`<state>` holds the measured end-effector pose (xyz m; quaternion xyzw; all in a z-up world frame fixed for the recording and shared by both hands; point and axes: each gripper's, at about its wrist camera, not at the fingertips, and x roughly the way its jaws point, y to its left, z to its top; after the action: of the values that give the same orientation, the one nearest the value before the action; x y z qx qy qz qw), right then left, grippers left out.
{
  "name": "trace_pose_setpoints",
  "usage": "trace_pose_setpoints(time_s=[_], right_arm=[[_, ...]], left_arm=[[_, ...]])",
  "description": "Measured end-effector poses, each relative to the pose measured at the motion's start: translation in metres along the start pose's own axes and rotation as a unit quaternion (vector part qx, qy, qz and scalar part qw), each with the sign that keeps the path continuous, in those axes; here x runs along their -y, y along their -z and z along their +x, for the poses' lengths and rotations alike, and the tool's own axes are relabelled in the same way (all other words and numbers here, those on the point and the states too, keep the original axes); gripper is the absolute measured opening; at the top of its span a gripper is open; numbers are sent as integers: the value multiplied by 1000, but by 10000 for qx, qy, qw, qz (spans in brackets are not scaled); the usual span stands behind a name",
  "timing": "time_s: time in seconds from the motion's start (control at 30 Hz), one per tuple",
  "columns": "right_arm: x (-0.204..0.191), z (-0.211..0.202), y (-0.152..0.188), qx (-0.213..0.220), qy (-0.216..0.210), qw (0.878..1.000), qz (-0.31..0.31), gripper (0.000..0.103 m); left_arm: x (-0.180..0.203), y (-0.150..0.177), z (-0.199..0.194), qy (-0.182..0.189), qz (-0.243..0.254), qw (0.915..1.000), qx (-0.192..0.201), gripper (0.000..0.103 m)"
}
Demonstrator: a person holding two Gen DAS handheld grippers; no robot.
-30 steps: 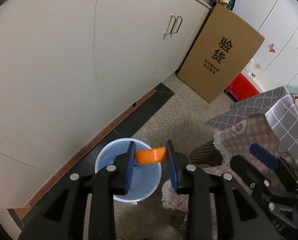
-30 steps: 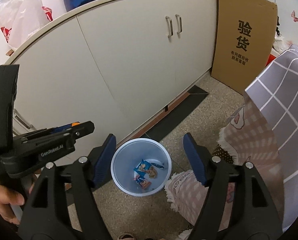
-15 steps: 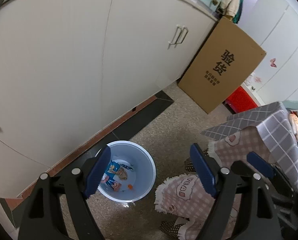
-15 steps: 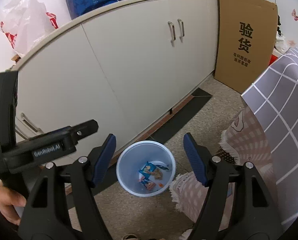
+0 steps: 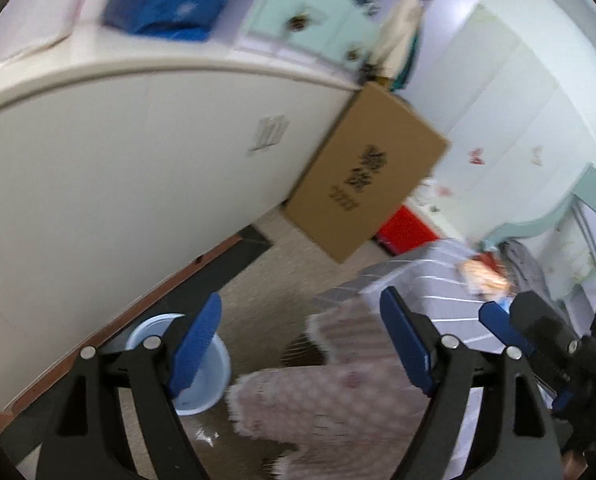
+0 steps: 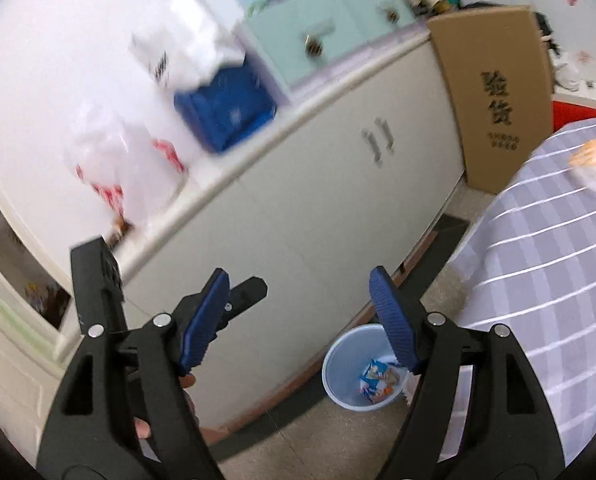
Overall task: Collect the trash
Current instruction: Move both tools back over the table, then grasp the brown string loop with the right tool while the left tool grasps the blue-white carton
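Observation:
A light blue bin [image 6: 339, 364] stands on the floor by the white cabinet; it holds snack wrappers [image 6: 371, 372] and an orange scrap. It also shows in the left wrist view [image 5: 204, 390], partly behind a finger. My left gripper [image 5: 299, 346] is open and empty, raised above the floor between bin and table. My right gripper [image 6: 299, 318] is open and empty, higher up, with the bin below its right finger. An orange and white wrapper [image 6: 593, 162] lies on the table's far side, also in the left wrist view [image 5: 479, 274].
A table with a grey checked cloth [image 6: 545, 264] and pink fringe [image 5: 337, 392] stands right of the bin. A cardboard box [image 5: 365, 178] leans on the white cabinet [image 6: 298, 216]. Bags [image 6: 222, 108] sit on the cabinet top. A red crate [image 5: 407, 230] is behind the box.
My left gripper opened and the orange piece dropped into the bin. Both grippers have since lifted and tilted up, so the bin sits lower in view and the table top shows.

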<state>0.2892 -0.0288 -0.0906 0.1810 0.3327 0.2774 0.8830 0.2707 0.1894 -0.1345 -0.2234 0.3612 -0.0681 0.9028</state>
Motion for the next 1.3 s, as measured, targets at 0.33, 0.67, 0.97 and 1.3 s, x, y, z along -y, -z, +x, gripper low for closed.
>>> trace_pose_setpoints(time_s=[0.33,0.67,0.97,1.3], right_arm=[[119,-149,-8,537,1949,9789,-297,75],[254,-249,26,421,3183,9462,407,75],[312,-262,44,73,3371,9399,540,75],[316,-234,39,-451,3259,9442,157,44]], left_arm=[[197,44,32,581,1646,9837,-441,79],[351,111,117,1016,2893,9451,-1129,79],[414,142,181,688,3723,9196,-1043,77],[433,155,206,496,4254,8964,-1142,30]])
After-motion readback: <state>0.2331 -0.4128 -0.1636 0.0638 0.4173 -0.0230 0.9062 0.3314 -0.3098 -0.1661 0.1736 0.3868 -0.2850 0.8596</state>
